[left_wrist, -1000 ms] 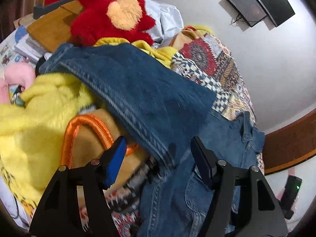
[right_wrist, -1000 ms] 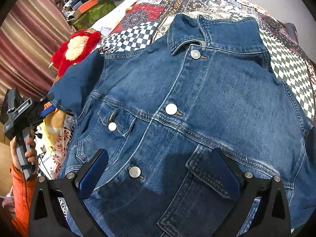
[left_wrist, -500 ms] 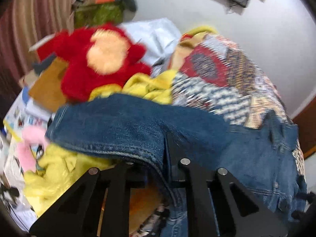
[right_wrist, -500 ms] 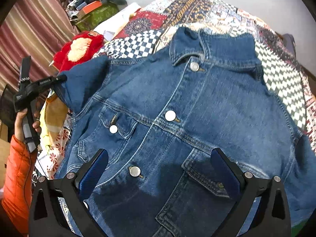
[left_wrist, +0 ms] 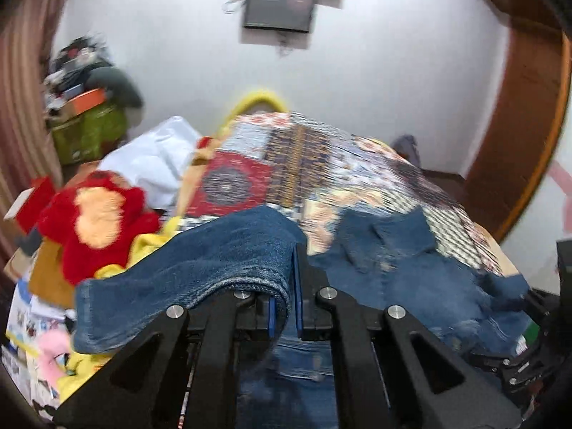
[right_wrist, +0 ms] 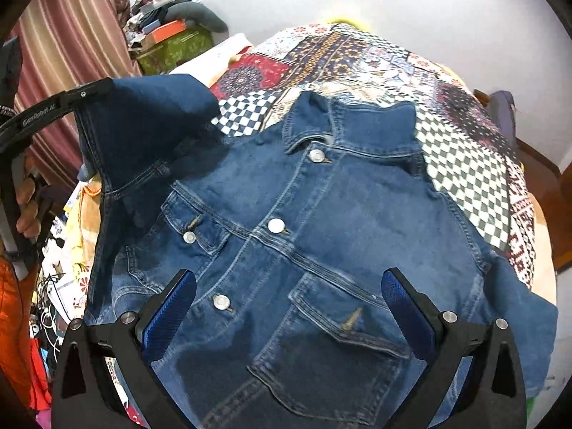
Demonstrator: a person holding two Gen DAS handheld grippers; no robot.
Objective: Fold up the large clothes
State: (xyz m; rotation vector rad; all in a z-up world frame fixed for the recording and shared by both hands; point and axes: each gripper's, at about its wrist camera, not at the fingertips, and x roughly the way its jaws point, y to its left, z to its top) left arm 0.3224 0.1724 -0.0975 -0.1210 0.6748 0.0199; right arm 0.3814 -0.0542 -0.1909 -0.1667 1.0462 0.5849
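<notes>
Now your left hand-held gripper (left_wrist: 284, 309) has clamped shut on the denim jacket's (right_wrist: 321, 250) sleeve (right_wrist: 143, 125) and lifted it off the bed (right_wrist: 464, 164). Your right hand-held gripper (right_wrist: 287, 311) hovers wide open and empty, so the sleeve fold can begin.

white wall (left_wrist: 375, 71), striped curtain (right_wrist: 68, 46) at left, wooden wardrobe (left_wrist: 518, 136) at right

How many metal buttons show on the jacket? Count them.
4: collar button, chest button, pocket button, lower front button. Others may be hidden.
</notes>
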